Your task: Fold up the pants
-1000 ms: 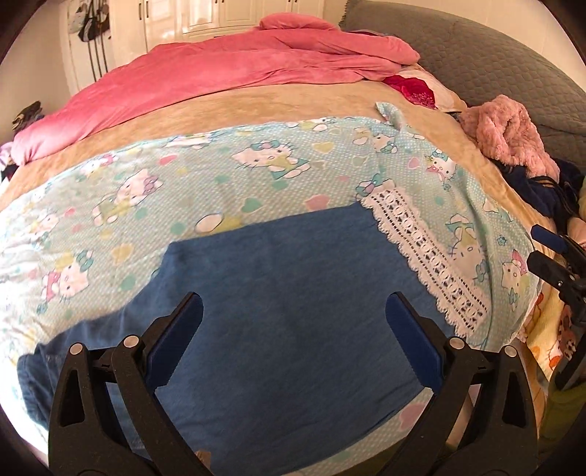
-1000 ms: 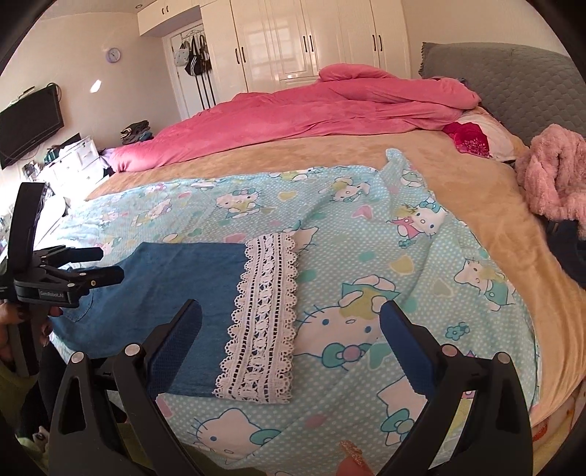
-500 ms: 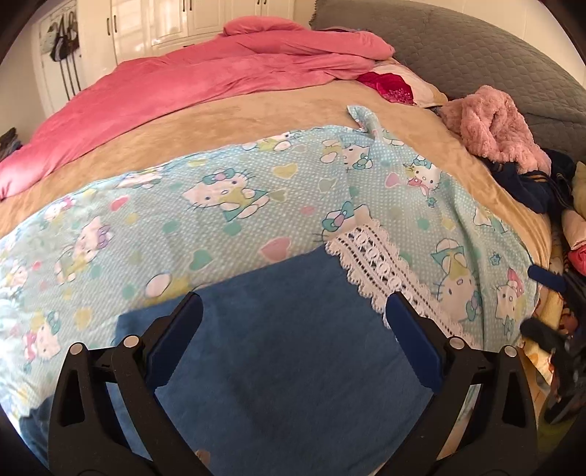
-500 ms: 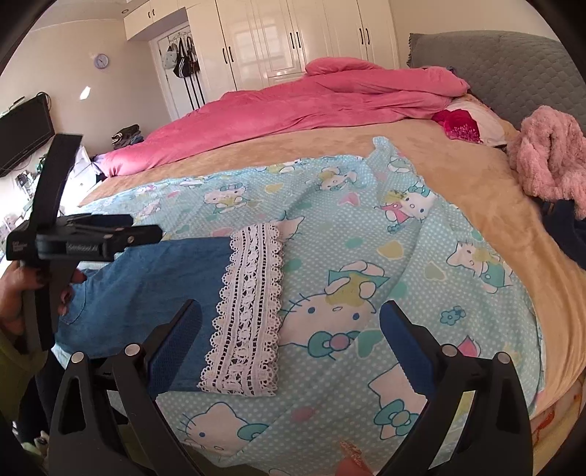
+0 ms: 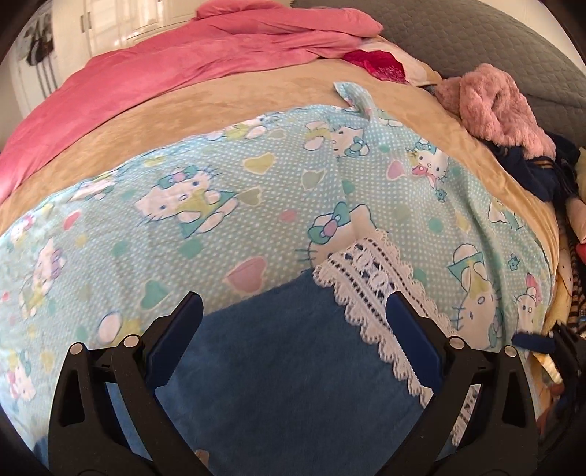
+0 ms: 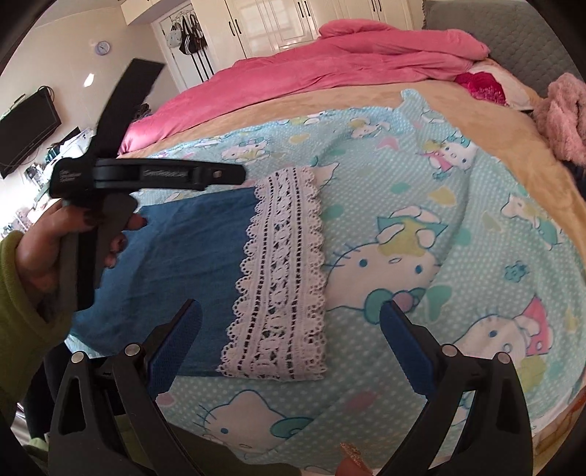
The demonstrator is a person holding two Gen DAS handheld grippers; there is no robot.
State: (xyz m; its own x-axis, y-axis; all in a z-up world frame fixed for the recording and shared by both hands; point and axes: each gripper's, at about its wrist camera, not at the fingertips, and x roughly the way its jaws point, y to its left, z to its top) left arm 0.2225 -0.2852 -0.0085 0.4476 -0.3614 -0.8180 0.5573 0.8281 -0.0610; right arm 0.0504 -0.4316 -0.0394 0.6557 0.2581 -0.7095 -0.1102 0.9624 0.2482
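Observation:
Blue denim pants (image 5: 293,366) with a white lace hem (image 5: 370,293) lie flat and folded on a light blue cartoon-cat blanket (image 5: 219,205). My left gripper (image 5: 293,344) is open and empty, hovering over the denim. In the right wrist view the pants (image 6: 190,256) lie at centre left, the lace hem (image 6: 282,274) to their right. My right gripper (image 6: 289,351) is open and empty, above the near edge of the lace hem. The left gripper (image 6: 146,174) shows from the side above the denim, held by a hand.
A pink duvet (image 5: 183,73) lies across the far side of the bed. A pink fluffy garment (image 5: 498,106) and dark clothes (image 5: 542,172) lie at the right by the grey headboard (image 5: 476,40). Wardrobes (image 6: 278,25) and a TV (image 6: 25,128) stand beyond.
The left gripper has moved forward and right over the pants, toward the lace hem. The right gripper has come closer to the hem. Both stay open.

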